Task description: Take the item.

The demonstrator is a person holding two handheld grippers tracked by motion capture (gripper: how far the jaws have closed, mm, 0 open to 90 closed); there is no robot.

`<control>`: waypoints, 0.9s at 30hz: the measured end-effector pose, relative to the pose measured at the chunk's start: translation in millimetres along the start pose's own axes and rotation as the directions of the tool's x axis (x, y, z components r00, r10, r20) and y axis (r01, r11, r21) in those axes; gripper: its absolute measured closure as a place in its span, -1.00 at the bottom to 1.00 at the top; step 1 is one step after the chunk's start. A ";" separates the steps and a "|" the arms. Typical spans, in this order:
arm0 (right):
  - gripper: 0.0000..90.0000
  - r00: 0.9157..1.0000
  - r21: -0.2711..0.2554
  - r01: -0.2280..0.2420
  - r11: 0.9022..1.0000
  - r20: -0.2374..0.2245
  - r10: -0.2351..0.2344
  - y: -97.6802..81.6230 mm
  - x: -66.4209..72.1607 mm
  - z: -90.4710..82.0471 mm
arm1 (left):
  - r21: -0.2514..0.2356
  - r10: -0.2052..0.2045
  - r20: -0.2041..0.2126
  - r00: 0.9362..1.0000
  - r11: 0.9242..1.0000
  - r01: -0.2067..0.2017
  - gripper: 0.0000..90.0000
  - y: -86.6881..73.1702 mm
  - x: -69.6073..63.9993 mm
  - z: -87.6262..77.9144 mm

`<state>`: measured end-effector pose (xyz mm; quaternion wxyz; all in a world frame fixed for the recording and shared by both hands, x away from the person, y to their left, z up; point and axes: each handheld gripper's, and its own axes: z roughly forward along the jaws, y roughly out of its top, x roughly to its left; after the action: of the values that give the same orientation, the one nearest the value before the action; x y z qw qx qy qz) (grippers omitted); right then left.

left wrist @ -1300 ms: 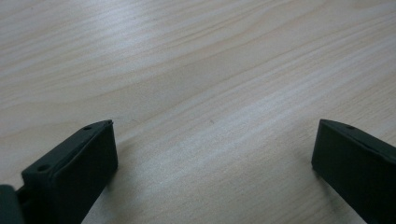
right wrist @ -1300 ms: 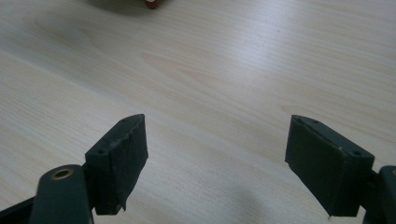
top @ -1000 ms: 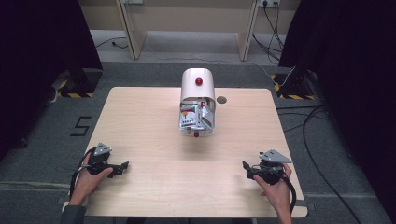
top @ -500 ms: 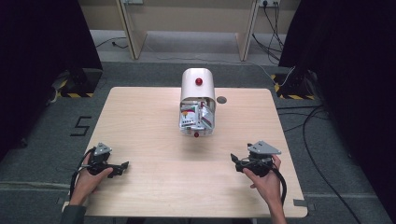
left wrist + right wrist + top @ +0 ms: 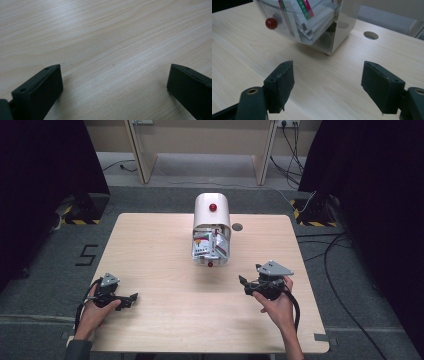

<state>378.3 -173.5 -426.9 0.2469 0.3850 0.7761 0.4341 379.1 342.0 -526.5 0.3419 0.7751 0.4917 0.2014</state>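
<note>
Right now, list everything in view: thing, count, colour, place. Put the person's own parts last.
Table: one, light wood, centre of the high view.
Box: one, white with a clear front flap, at the table's far middle.
Knobs: two, red; one on the box top, one on the flap.
Packets: several, white with red and green, inside the box.
Cable hole: one, round, just right of the box.
Marking "5": one, black, on the grey floor at left.
Left hand-held gripper: one, black, open, near left edge.
Right hand-held gripper: one, black, open and empty, facing the box.
</note>
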 end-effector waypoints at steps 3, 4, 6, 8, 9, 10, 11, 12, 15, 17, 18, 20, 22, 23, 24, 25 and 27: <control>-0.32 1.000 -0.019 0.005 1.000 -0.001 -0.005 5.3 1.2 -0.7 | 0.000 0.000 0.000 1.000 1.000 0.000 -1.00 0.0 0.0 0.0; -0.29 1.000 -0.026 0.008 1.000 -0.002 -0.008 8.5 2.2 -1.3 | 0.000 0.000 0.000 1.000 1.000 0.000 -1.00 0.0 0.0 0.0; -0.29 1.000 -0.027 0.010 1.000 -0.004 -0.010 10.0 2.9 -1.5 | 0.000 0.000 0.000 1.000 1.000 0.000 -1.00 0.0 0.0 0.0; -0.27 1.000 -0.031 0.022 0.999 -0.006 -0.022 13.9 4.5 -1.2 | 0.000 0.000 0.000 1.000 1.000 0.000 -1.00 0.0 0.0 0.0; -0.27 1.000 -0.031 0.022 0.999 -0.006 -0.022 13.9 4.5 -1.2 | 0.000 0.000 0.000 1.000 1.000 0.000 -1.00 0.0 0.0 0.0; -0.26 1.000 -0.033 0.024 0.999 -0.006 -0.025 15.1 5.1 -1.4 | 0.000 0.000 0.000 1.000 1.000 0.000 -1.00 0.0 0.0 0.0; -0.25 1.000 -0.035 0.026 0.999 -0.008 -0.027 16.4 5.7 -1.6 | 0.000 0.000 0.000 1.000 1.000 0.000 -1.00 0.0 0.0 0.0; -0.25 1.000 -0.039 0.029 0.999 -0.010 -0.029 17.7 6.2 -1.6 | 0.000 0.000 0.000 1.000 1.000 0.000 -1.00 0.0 0.0 0.0; -0.23 0.999 -0.046 0.033 0.998 -0.010 -0.033 21.8 7.5 -1.6 | 0.000 0.000 0.000 1.000 1.000 0.000 -1.00 0.0 0.0 0.0; -0.22 0.999 -0.051 0.038 0.998 -0.012 -0.039 24.7 8.6 -2.0 | 0.000 0.000 0.000 1.000 1.000 0.000 -1.00 0.0 0.0 0.0; -0.21 0.999 -0.057 0.043 0.997 -0.012 -0.043 27.5 9.3 -2.4 | 0.000 0.000 0.000 1.000 1.000 0.000 -1.00 0.0 0.0 0.0; -0.21 0.999 -0.062 0.047 0.997 -0.012 -0.048 30.0 10.4 -2.9 | 0.000 0.000 0.000 1.000 1.000 0.000 -1.00 0.0 0.0 0.0; -0.21 0.999 -0.062 0.051 0.997 -0.013 -0.052 31.3 11.0 -3.4 | 0.000 0.000 0.000 1.000 1.000 0.000 -1.00 0.0 0.0 0.0; -0.21 0.998 -0.066 0.056 0.996 -0.013 -0.057 32.8 11.7 -3.6 | 0.000 0.000 0.000 1.000 1.000 0.000 -1.00 0.0 0.0 0.0; -0.21 0.998 -0.065 0.056 0.996 -0.013 -0.056 33.6 12.1 -3.8 | 0.000 0.000 0.000 1.000 1.000 0.000 -1.00 0.0 0.0 0.0; -0.20 0.998 -0.069 0.059 0.996 -0.012 -0.060 36.1 13.3 -4.0 | 0.000 0.000 0.000 1.000 1.000 0.000 -1.00 0.0 0.0 0.0; -0.20 0.998 -0.072 0.065 0.995 -0.014 -0.066 38.9 14.6 -4.6 | 0.000 0.002 0.000 1.000 1.000 -0.002 -1.00 0.0 0.1 0.0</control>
<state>381.4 -151.2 -391.7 0.2681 0.3467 0.7744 0.4564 379.1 342.1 -526.4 0.3416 0.7757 0.4909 0.2017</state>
